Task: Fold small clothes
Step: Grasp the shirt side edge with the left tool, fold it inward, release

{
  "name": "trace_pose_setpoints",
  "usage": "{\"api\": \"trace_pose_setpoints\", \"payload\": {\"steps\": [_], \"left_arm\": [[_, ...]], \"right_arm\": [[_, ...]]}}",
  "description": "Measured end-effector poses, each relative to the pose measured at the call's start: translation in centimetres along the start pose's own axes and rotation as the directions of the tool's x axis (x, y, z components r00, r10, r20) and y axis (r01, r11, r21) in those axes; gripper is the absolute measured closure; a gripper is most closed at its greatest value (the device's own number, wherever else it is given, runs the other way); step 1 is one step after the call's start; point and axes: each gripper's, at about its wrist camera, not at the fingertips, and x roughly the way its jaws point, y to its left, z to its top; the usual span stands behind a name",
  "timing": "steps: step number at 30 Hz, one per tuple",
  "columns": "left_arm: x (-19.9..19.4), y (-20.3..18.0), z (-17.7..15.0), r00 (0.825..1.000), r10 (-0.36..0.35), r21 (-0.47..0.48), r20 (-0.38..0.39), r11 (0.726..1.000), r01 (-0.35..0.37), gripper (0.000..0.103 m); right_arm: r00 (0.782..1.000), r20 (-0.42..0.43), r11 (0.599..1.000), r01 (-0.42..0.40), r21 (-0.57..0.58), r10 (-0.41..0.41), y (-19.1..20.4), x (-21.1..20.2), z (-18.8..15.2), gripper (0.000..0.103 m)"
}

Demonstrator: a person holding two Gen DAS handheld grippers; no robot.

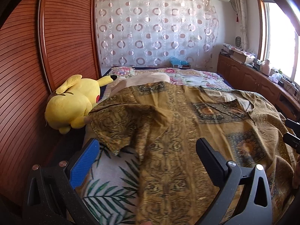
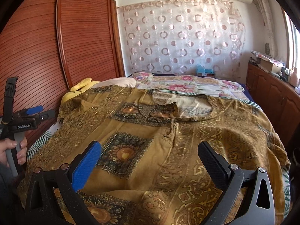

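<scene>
A mustard-brown patterned top (image 1: 178, 123) (image 2: 159, 135) lies spread over the bed, neckline (image 2: 195, 105) toward the far end. Its left sleeve (image 1: 116, 123) is rumpled near the bed's left edge. My left gripper (image 1: 148, 150) hovers open above the garment's left part, nothing between its blue and black fingers. My right gripper (image 2: 150, 153) is also open, over the chest area with the sunflower squares. In the right wrist view the left gripper (image 2: 35, 112) shows at the far left, held by a hand (image 2: 13, 150). The right gripper's tips (image 1: 292, 133) peek in at the left view's right edge.
A yellow plush toy (image 1: 73, 103) lies at the bed's left edge against the red-brown slatted wardrobe (image 1: 28, 75). A leaf-print sheet (image 1: 112, 183) and floral quilt (image 2: 187, 84) cover the bed. Wooden cabinets (image 2: 271, 97) with clutter run along the right, under a window.
</scene>
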Motion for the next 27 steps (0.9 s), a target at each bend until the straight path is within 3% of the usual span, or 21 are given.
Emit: {"api": "trace_pose_setpoints", "payload": {"steps": [5, 13, 15, 20, 24, 26, 27], "left_arm": [[1.3, 2.3, 0.5, 0.998, 0.041, 0.009, -0.042, 0.999, -0.040, 0.000], [3.9, 5.8, 1.1, 0.995, 0.000, -0.019, -0.096, 1.000, -0.002, 0.005], [4.9, 6.8, 1.1, 0.992, -0.036, -0.055, -0.119, 0.998, 0.029, 0.010], [7.7, 8.1, 0.5, 0.976, -0.087, -0.115, -0.198, 0.991, 0.065, 0.038], [9.1, 8.5, 0.4, 0.964, -0.141, -0.154, -0.227, 0.982, 0.107, 0.044], [9.4, 8.5, 0.4, 0.961, -0.155, -0.167, -0.231, 0.979, 0.118, 0.070], [9.7, 8.6, 0.5, 0.958, -0.151, -0.169, -0.245, 0.979, 0.111, 0.071]], "right_arm": [[0.998, -0.025, 0.998, -0.057, -0.038, 0.056, 0.9, 0.9, 0.7, 0.000], [0.994, -0.060, 0.992, -0.092, -0.084, 0.088, 1.2, 1.2, 0.7, 0.000], [0.993, -0.068, 0.991, -0.097, -0.090, 0.091, 1.6, 1.4, 0.8, 0.000], [0.989, -0.098, 0.987, -0.124, -0.104, 0.114, 2.3, 1.9, 0.9, 0.000], [0.985, -0.111, 0.982, -0.146, -0.119, 0.133, 3.1, 2.4, 1.5, 0.000], [0.984, -0.109, 0.980, -0.156, -0.123, 0.143, 3.5, 2.4, 1.8, 0.000], [0.983, -0.109, 0.979, -0.160, -0.123, 0.147, 3.7, 2.7, 1.9, 0.000]]}}
